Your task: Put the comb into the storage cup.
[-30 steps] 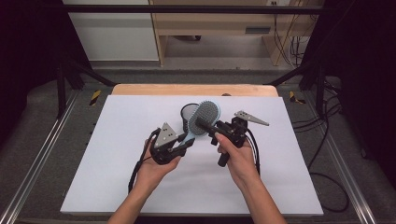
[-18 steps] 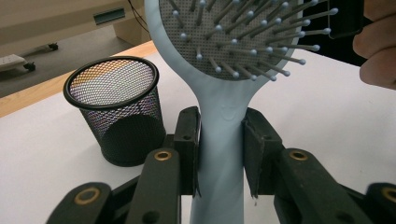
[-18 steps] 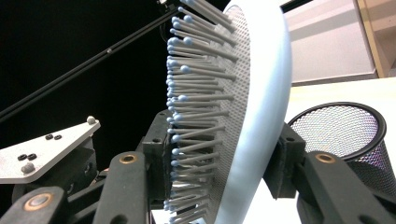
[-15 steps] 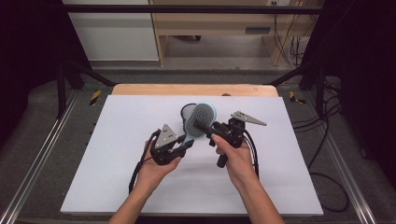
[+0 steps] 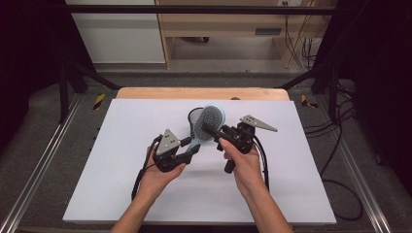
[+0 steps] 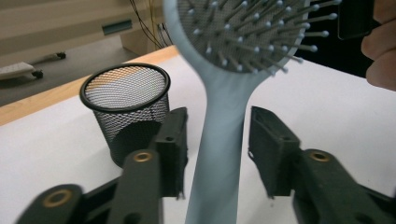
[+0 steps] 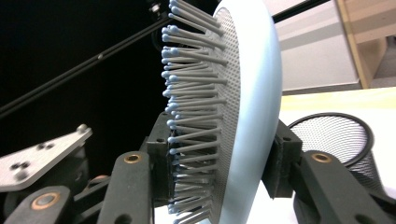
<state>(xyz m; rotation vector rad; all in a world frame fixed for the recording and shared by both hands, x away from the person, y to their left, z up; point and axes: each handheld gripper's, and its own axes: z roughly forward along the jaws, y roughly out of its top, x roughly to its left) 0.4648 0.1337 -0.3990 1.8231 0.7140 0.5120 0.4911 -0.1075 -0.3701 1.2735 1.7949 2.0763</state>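
Your right gripper [image 7: 219, 186] now clamps hairbrush [image 5: 210, 124] head; left gripper [image 6: 215, 154] jaws apart around handle: handover done, mesh cup [image 5: 195, 116] next.

Right gripper [image 7: 219, 177] is clamped on the brush [image 7: 243, 107] head, bristles facing 9 o'clock. Mesh cup [image 7: 343, 135] sits at 4 o'clock behind it.

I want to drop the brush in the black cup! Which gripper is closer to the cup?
Right, though only slightly. The right gripper, clamped on the hairbrush head, sits just beside the mesh cup. The left gripper, open around the handle, is farther toward the person.
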